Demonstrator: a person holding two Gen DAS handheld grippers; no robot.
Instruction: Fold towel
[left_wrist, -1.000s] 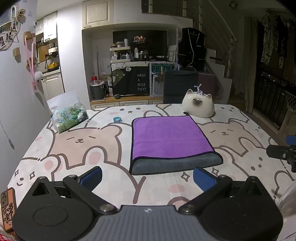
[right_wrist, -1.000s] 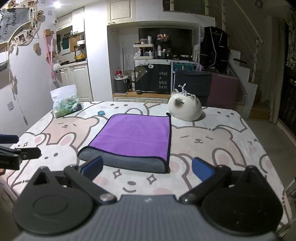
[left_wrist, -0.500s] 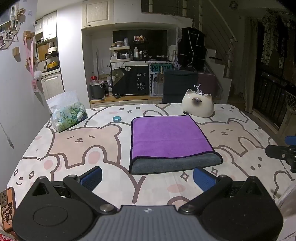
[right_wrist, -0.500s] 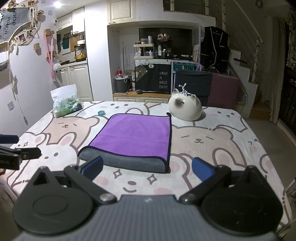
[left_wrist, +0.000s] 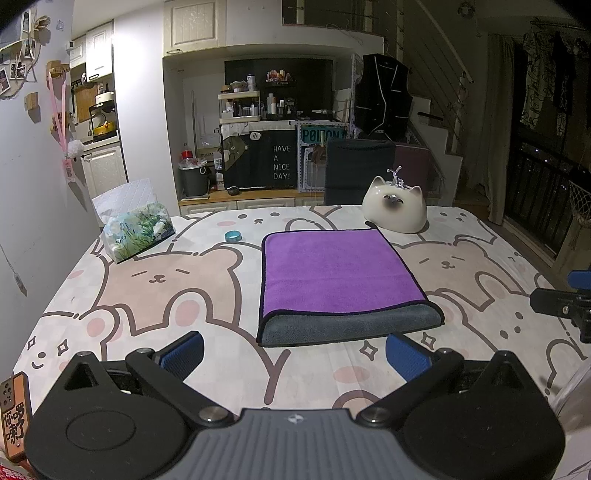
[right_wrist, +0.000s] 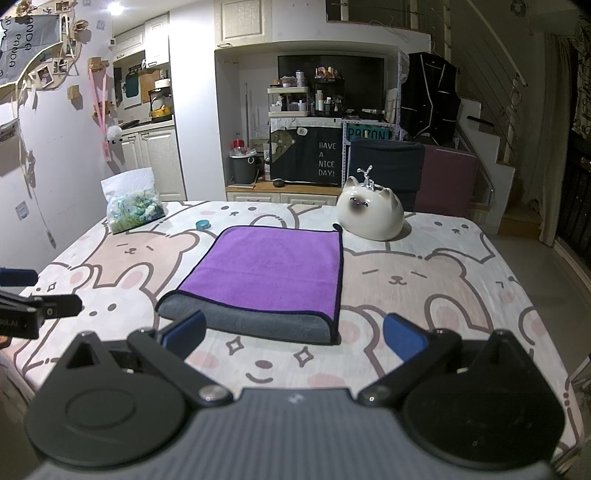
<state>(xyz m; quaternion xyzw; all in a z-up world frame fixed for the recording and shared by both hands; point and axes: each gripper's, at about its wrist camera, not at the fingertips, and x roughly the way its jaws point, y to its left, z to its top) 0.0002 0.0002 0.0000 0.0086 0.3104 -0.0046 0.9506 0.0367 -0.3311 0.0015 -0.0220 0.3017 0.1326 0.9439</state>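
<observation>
Surface (left_wrist: 155, 280), bear-print cover: carries towel (left_wrist: 336, 273), purple over grey, already folded once, lying flat mid-surface, fold edge nearest both grippers, long axis roughly front to back. Left gripper (left_wrist: 293, 354): fingers apart, empty, directly before the fold. Right gripper (right_wrist: 293, 334): fingers apart, empty, likewise near.

The towel (left_wrist: 340, 269) lies flat mid-desk (left_wrist: 147, 302), folded over, purple side up, its grey underside showing along the rounded fold facing the near edge.
</observation>
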